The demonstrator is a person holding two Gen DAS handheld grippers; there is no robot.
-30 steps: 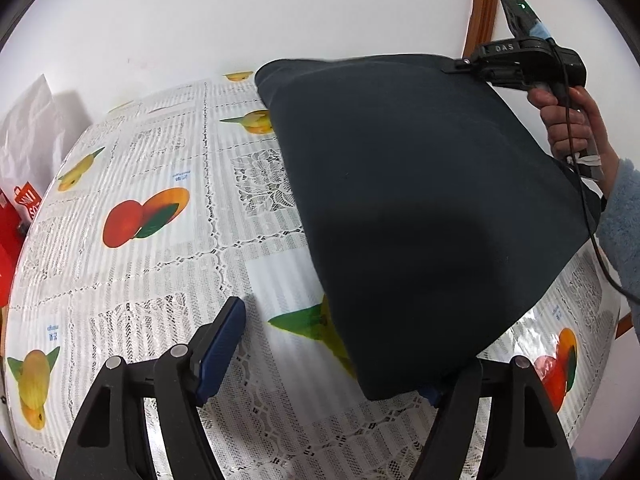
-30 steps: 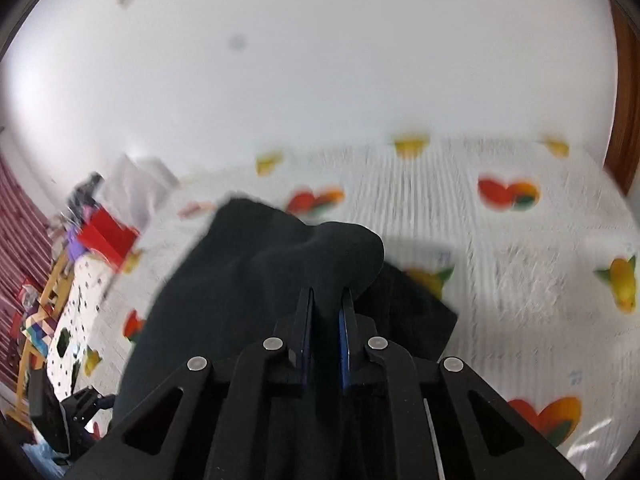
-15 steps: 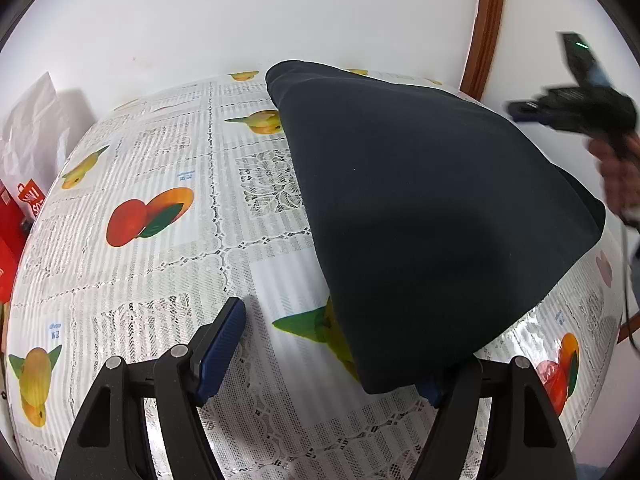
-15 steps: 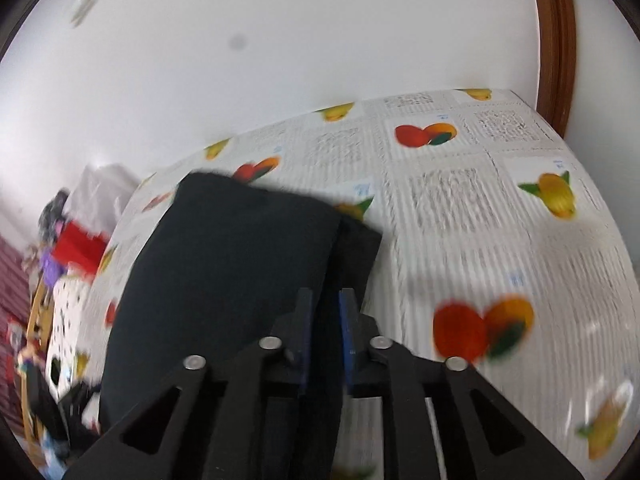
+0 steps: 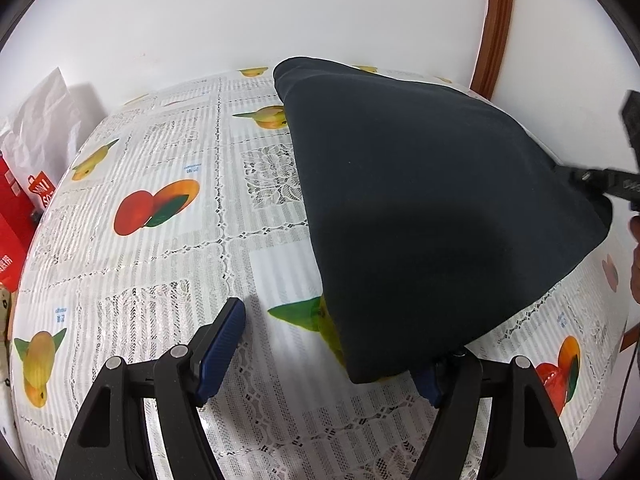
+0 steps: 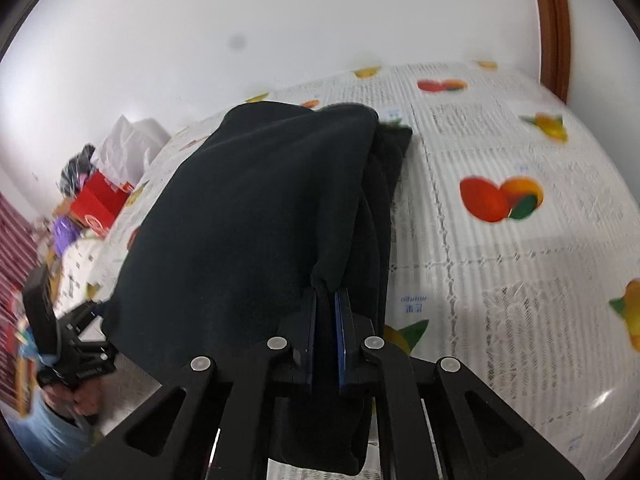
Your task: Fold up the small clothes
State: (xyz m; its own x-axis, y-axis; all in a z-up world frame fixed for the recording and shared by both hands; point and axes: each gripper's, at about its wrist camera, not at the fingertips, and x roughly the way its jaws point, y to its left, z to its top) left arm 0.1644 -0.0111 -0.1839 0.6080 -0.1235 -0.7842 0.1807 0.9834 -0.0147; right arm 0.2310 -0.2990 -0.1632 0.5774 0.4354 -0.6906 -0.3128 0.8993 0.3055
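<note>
A dark navy garment [image 5: 420,208] lies folded on the fruit-print tablecloth [image 5: 160,240]. My left gripper [image 5: 332,336] stands open at its near corner; the left blue pad [image 5: 220,344] rests on the bare cloth, while the right finger is hidden under the garment's corner. In the right wrist view the garment [image 6: 248,220] drapes toward me, and my right gripper [image 6: 326,296] is closing its jaws on a fold of the edge, which is pinched between the pads. That right gripper [image 5: 608,184] also shows at the garment's right corner in the left wrist view.
A white bag [image 5: 44,128] and red boxes [image 5: 16,216] stand at the table's left end. A white wall and a brown wooden frame [image 5: 496,24] lie behind. The person's hand holds the left gripper [image 6: 76,352] at the table's near edge.
My right gripper swung away from the garment's far edge to its right corner and pinched the fold there. The garment now lies flatter. My left gripper has stayed put.
</note>
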